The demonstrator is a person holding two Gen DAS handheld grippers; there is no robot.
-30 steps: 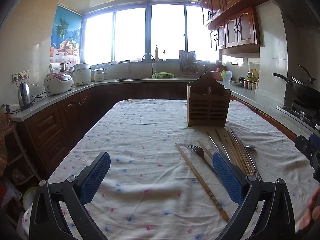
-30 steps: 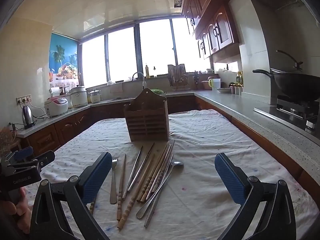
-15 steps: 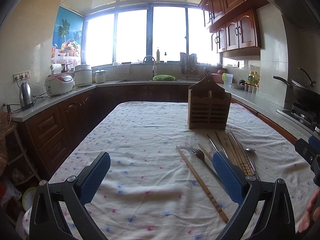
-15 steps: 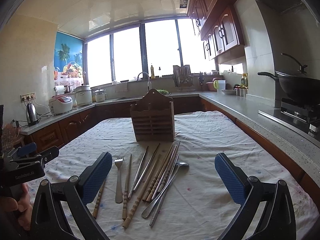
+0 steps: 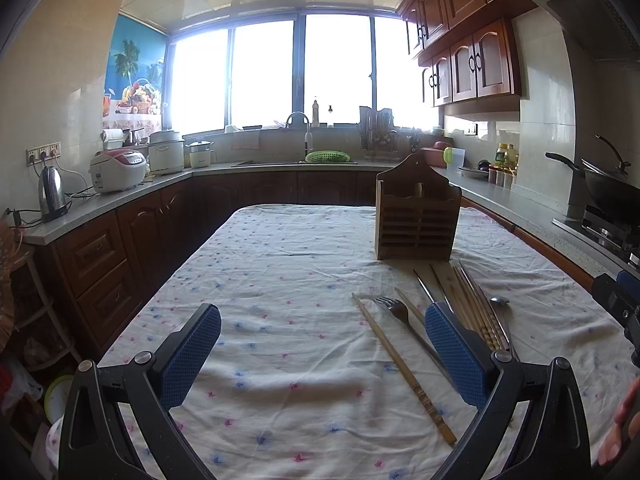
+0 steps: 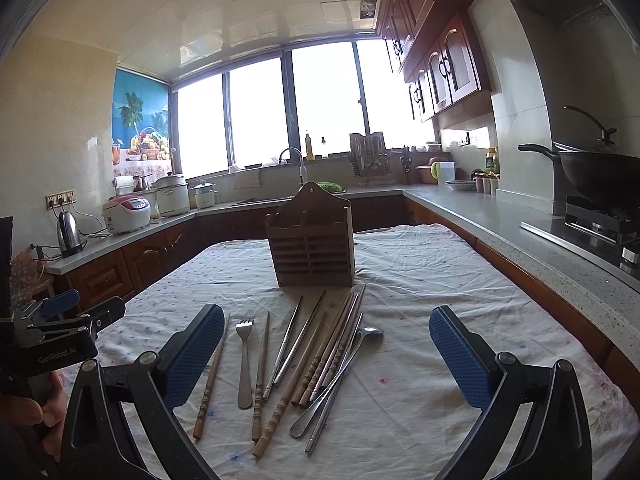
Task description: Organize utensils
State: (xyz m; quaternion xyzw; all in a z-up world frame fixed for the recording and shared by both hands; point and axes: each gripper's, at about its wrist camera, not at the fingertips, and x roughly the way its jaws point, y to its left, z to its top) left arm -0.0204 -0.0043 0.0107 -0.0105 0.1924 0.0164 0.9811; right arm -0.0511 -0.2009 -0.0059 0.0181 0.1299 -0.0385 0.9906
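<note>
Kitchen w/ dark wood cabinets; white floral-print cloth covers the worktop (image 6: pixel 440 280), and a slatted brown wooden utensil holder (image 6: pixel 312 252) stands upright mid-cloth. Just in front of it lie loose wooden chopsticks (image 6: pixel 280 404), metal chopsticks (image 6: pixel 286 348), a steel fork (image 6: pixel 245 360) and a steel spoon (image 6: pixel 340 376), fanned side by side, some overlapping. Left claw (image 5: pixel 322 356) hovers low & level over bare cloth, spread wide, gripping nothing; right claw (image 6: pixel 326 356) likewise released, raised above the utensils, hand visible on each handle.

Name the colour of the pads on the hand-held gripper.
Blue, on both pads; clearest in the right wrist view.
</note>
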